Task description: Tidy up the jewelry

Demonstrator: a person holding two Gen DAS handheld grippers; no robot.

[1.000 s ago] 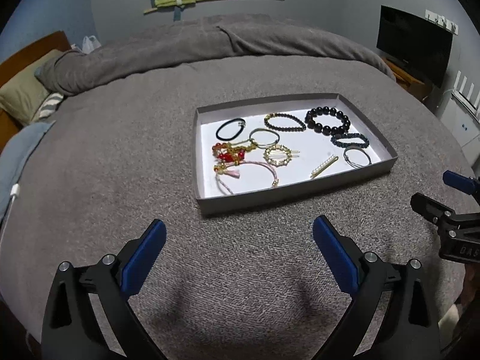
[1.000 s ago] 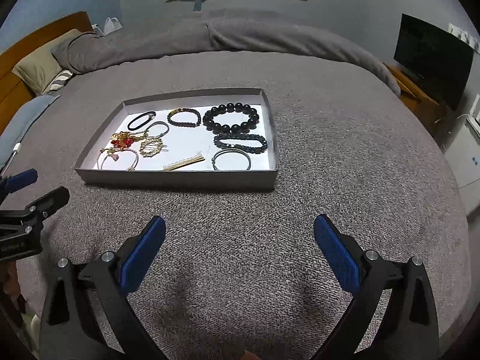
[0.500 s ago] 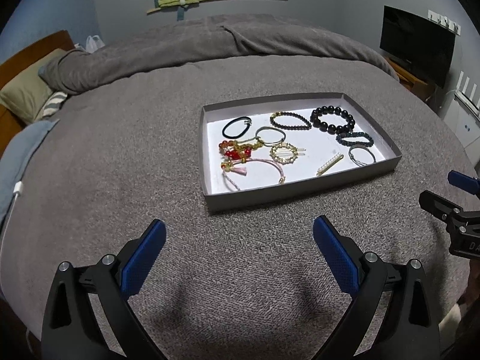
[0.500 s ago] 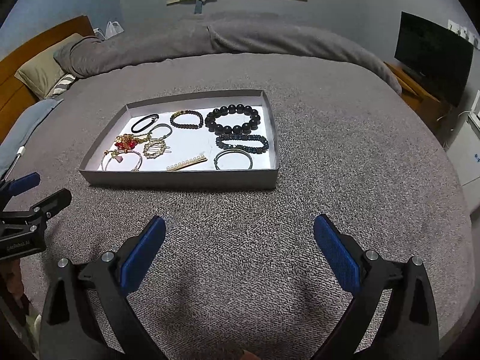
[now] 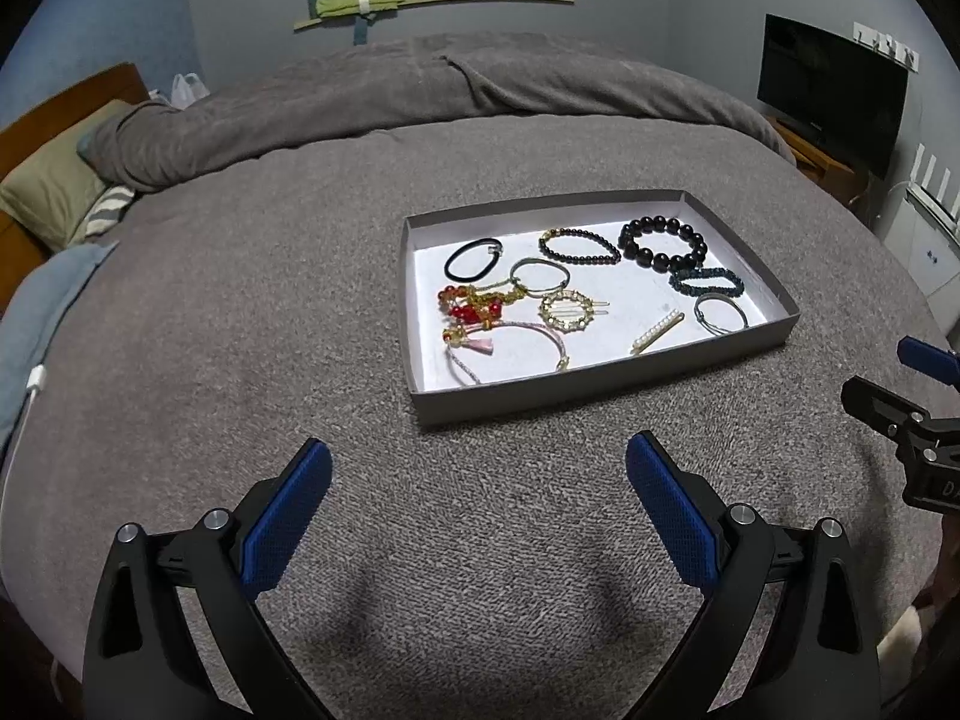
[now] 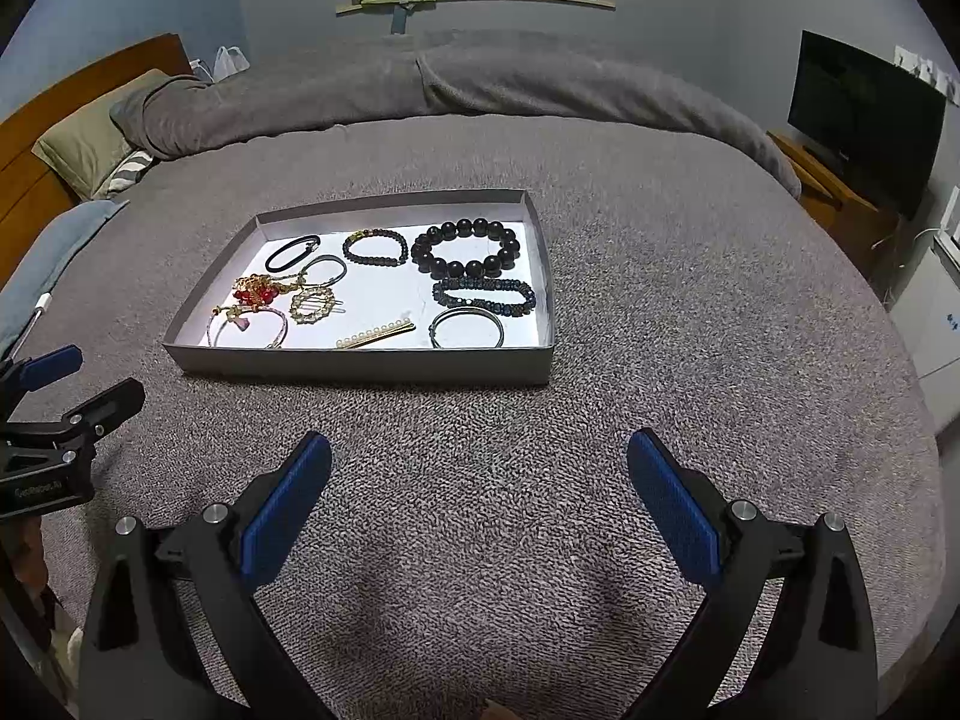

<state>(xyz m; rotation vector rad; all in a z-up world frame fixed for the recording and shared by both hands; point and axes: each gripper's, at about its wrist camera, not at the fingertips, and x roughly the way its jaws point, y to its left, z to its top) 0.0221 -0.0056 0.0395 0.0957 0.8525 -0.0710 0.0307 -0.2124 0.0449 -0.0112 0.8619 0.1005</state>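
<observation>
A shallow gray tray sits on the big gray bed, and all the jewelry lies inside it. The left gripper is wide open and holds nothing, and the right gripper is wide open and empty too. Both hang over the blanket on the near side of the tray, so the tray lies straight ahead of them, with its long side running left to right. I think the left gripper is nearer to the messy end, where a red and gold bead chain is tangled up with a pink cord bracelet (that knot looks like the hard part). The right gripper is nearer the tidy end, by the big black bead bracelet, the dark blue bracelet and the thin silver bangle. A pearl hair clip lies slanted near the front wall. The low front wall stands in the way, so a gripper likely must come down from above.
</observation>
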